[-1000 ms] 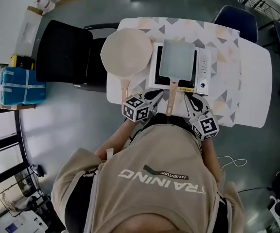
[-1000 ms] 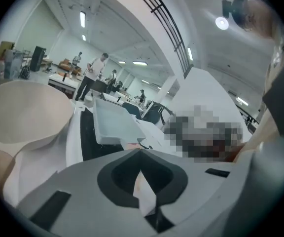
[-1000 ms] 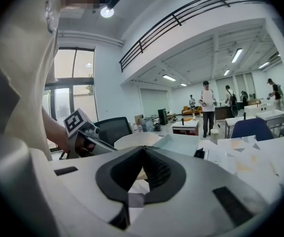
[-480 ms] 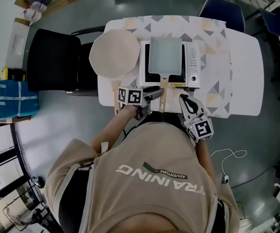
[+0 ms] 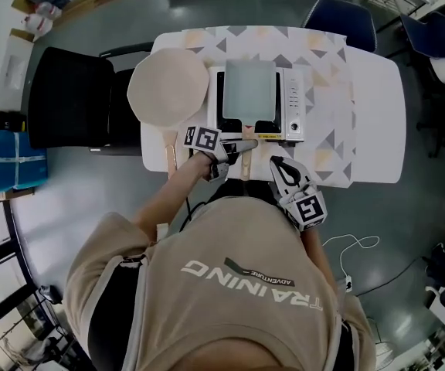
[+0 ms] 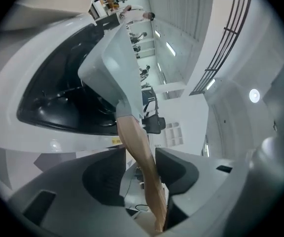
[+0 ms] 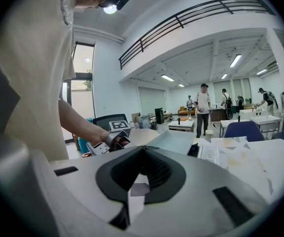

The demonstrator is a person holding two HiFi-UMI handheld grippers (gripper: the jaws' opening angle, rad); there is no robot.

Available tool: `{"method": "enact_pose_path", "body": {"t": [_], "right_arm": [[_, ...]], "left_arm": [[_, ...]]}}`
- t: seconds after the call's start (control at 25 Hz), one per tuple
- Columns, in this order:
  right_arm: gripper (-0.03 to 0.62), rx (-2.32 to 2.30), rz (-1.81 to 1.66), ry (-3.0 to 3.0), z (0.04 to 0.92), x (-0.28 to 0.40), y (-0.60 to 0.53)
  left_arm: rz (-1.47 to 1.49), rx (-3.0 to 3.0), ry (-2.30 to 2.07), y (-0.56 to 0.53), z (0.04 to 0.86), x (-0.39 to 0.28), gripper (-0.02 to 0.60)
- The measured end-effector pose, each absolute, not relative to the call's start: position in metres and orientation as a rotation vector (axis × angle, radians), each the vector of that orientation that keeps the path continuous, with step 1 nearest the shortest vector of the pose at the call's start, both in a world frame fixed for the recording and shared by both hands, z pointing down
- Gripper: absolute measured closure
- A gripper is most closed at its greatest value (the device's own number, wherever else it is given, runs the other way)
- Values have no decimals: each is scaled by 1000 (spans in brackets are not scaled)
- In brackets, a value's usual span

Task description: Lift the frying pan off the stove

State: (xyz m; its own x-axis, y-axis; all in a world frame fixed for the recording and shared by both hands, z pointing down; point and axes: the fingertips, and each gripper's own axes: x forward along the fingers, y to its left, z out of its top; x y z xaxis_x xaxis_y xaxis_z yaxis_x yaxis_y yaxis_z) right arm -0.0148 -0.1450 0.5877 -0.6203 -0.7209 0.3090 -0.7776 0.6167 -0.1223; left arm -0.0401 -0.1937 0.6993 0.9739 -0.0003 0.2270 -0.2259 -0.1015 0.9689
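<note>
Rectangular frying pan (image 5: 248, 90) sits on the stove (image 5: 292, 107) on the table (image 5: 377, 122) and does not look raised yet. The left tool (image 5: 246, 144) is clamped on its wooden handle (image 6: 137, 142), so the grasp is done and the lift itself remains. The right tool (image 5: 276, 163) is closed on nothing, held near the body. Versus one second ago, the left tool has swung from beside the handle onto it, and the right tool has drawn back.
</note>
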Motion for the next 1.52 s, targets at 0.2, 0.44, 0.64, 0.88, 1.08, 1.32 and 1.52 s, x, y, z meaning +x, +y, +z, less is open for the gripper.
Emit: {"method": "enact_pose_path", "body": {"t": [0.2, 0.44, 0.64, 0.88, 1.08, 1.32, 1.52], "right_arm": [[594, 1195, 412, -2616, 593, -17, -147], [594, 1164, 419, -2631, 597, -12, -156], [594, 1144, 431, -2623, 599, -7, -160], [594, 1143, 446, -2610, 606, -2, -160], [594, 1161, 435, -2624, 600, 3, -157], [594, 1226, 433, -2628, 594, 19, -156], [594, 1258, 424, -2634, 593, 27, -155]], "left_arm": [[160, 1598, -98, -197, 705, -23, 382], [144, 1602, -66, -203, 707, -7, 397], [101, 1607, -52, -206, 701, 3, 451], [73, 1659, -71, -210, 699, 9, 451], [96, 1672, -106, -208, 700, 12, 451], [162, 1689, -115, -200, 700, 11, 446], [155, 1667, -99, -196, 691, 10, 445]]}}
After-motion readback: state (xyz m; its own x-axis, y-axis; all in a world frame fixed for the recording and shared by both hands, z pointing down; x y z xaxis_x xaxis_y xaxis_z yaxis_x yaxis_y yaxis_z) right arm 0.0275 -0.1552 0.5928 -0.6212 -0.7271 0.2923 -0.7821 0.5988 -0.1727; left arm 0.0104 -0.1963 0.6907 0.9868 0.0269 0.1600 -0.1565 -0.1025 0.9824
